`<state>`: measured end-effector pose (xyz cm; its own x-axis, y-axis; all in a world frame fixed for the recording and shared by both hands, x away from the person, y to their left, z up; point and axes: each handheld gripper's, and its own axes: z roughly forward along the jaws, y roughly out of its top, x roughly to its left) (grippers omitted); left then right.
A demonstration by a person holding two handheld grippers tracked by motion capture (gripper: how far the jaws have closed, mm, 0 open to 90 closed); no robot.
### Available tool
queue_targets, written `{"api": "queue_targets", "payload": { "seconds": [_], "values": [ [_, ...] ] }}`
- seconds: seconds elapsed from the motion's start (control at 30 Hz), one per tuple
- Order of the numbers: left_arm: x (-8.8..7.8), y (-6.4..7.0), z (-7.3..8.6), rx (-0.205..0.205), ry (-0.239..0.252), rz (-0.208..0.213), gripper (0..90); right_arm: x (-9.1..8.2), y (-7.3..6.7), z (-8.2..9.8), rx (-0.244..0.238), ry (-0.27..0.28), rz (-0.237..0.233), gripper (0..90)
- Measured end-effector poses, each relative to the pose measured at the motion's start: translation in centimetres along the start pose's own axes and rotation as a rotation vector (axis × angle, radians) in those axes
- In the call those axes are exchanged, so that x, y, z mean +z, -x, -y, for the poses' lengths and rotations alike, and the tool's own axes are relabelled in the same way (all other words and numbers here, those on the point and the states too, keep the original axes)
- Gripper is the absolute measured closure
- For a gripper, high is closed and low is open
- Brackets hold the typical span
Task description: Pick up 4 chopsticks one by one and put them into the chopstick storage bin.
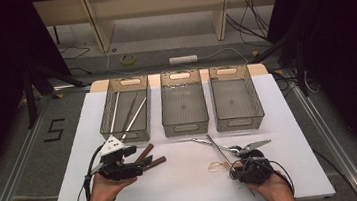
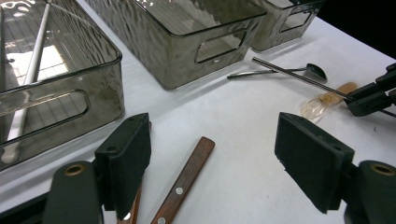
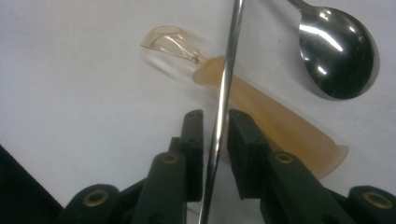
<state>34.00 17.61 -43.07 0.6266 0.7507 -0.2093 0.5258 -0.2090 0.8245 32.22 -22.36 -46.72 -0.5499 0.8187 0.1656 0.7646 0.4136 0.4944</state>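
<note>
— What have the right tongs got?

— A thin steel rod, nipped near its end between jaws nearly closed. Its long axis runs away from them towards the table's far edge and the three bins.

— And the left tongs?

— Wide open, empty, over the wooden handles near the front-left.

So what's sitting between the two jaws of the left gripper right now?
In the left gripper view, a wooden knife handle lies on the white table between the open jaws of the left gripper, untouched.
</note>
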Motion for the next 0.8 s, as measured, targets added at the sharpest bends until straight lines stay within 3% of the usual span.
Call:
{"api": "queue_targets", "payload": {
  "seconds": [0.17,0.47,0.8],
  "values": [
    [0.0,0.1,0.0,0.003,0.003,-0.001,26.4,0.1,0.2,-0.1,0.008,-0.005,0.023,85.4],
    [0.0,0.2,-0.1,0.01,0.001,0.001,26.4,-0.5,0.3,-0.2,0.002,0.031,-0.007,86.8],
    [0.2,0.7,-0.2,0.043,-0.019,0.028,25.5,-1.4,-0.9,-0.9,-0.084,0.077,-0.064,86.8]
  ]
}}
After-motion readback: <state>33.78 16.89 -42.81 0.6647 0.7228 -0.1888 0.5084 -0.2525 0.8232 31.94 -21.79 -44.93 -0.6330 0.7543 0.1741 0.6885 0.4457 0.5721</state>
